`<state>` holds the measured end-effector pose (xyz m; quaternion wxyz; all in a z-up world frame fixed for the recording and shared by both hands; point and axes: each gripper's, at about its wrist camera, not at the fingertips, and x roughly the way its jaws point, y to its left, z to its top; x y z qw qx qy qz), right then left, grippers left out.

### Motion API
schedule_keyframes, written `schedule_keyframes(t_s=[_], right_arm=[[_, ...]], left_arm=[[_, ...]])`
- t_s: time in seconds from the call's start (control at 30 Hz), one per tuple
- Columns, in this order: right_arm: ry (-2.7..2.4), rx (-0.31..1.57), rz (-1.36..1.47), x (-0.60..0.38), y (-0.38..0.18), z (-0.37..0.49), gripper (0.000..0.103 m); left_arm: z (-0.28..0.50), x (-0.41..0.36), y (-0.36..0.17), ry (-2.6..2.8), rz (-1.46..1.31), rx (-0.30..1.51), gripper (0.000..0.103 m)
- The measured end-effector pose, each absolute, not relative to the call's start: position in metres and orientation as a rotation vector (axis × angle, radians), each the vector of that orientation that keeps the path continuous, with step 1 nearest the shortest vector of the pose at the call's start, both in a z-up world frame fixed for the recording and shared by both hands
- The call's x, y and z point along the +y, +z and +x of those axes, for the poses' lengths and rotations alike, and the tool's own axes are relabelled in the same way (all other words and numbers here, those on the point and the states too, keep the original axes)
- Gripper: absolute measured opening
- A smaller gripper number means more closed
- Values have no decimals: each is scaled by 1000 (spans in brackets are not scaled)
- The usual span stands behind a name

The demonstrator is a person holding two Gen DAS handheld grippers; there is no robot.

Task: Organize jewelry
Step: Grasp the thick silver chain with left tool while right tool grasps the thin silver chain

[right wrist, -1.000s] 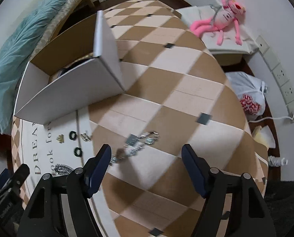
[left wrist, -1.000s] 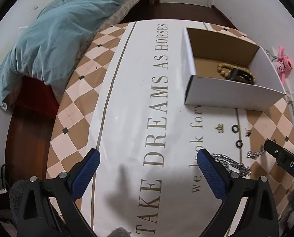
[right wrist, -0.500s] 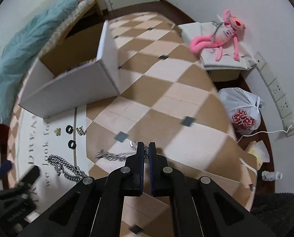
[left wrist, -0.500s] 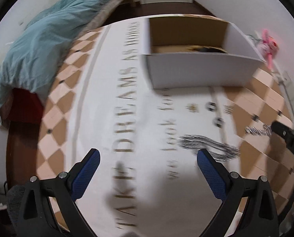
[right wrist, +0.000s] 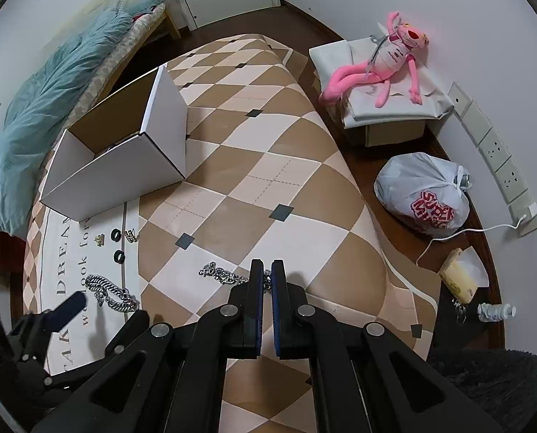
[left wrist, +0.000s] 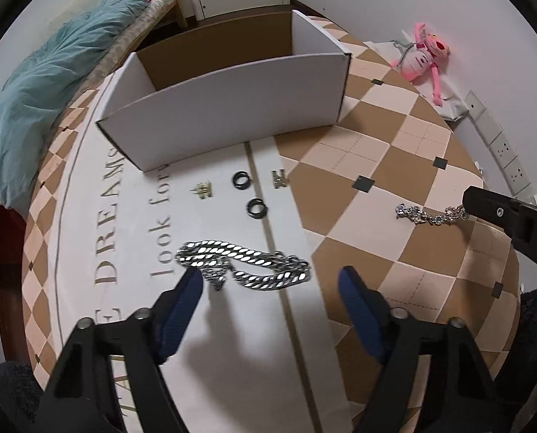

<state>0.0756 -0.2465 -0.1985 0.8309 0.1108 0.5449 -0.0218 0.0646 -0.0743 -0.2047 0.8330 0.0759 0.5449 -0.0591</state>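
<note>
Two chains are in play at once, one per tool, which is why the hands sit apart over the checked mat (left wrist: 387, 144). The right gripper (right wrist: 264, 270) has its blue pads pressed together on one end of the thin sparkling chain (right wrist: 221, 275), so the rest of it trails out to the side across a tan square; seen from the left wrist, the same chain (left wrist: 427, 214) runs straight into the black jaw tip, though whether it is lifted clear or dragging on the mat is hard to tell. The left gripper (left wrist: 268, 281) is spread, its jaws having just been closing, and the heavy silver curb chain (left wrist: 243, 265) lies heaped between and just ahead of the pads, with the left pad (left wrist: 187, 290) touching or nearly touching one end. Nothing is pinched there yet.

The open white box (left wrist: 228, 122) stands at the far side of the printed strip, presumably the destination, and something dark already lies inside it. Just in front of it wait two black rings (left wrist: 240, 180) and two small gold pieces (left wrist: 202, 190), kept well apart so each can be picked singly.
</note>
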Motion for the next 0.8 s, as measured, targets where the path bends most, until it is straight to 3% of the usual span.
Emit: schedule_keyframes(t_s=[0.23,0.3,0.53,0.8], right_arm=[[-49,1157,251,-249,-200,75,4],[-49,1158,255,-250,-201,75,4],[-22,1144,270,-247,-193,74,4],[92,1092,313,-228,-155,79,4]], left_arm=[[73,-78,-206,-148,149,1142,17],[77,-77,-207,-168,125,1143,9],[75,-66,-197,-194,54,1124,8],[72,-36,-150,-240,-65,1082,8]])
